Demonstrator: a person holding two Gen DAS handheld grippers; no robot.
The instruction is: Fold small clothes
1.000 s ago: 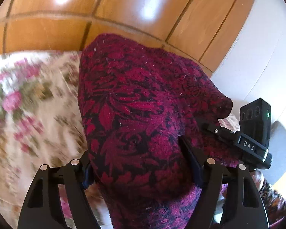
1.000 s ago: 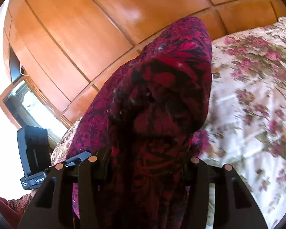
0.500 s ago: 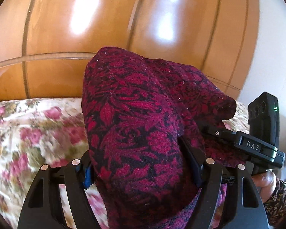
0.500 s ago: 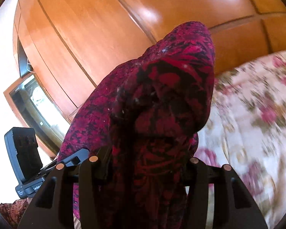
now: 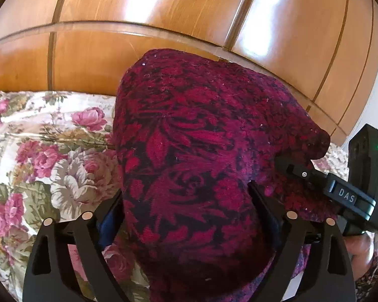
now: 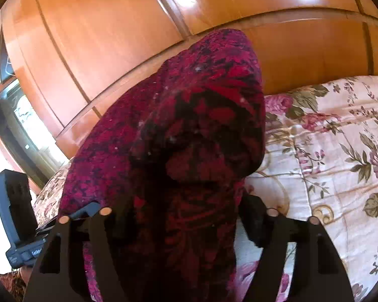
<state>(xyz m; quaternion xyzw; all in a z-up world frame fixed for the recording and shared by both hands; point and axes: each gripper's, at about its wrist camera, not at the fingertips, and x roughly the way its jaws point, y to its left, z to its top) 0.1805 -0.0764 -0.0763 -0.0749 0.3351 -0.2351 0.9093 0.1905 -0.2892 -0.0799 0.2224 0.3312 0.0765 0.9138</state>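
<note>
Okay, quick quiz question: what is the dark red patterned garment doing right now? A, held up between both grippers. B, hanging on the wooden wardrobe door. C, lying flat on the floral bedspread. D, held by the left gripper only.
A: the garment bunches between the fingers of the left gripper and likewise between those of the right gripper, lifted above the bedspread.

The red garment (image 5: pixel 194 166) bunched between my fingers blocks the middle ahead in both views. Far off, the wooden wall (image 5: pixel 163 25) closes the way. I see open bedspread (image 5: pixel 50 156) left, and more on the right.
</note>
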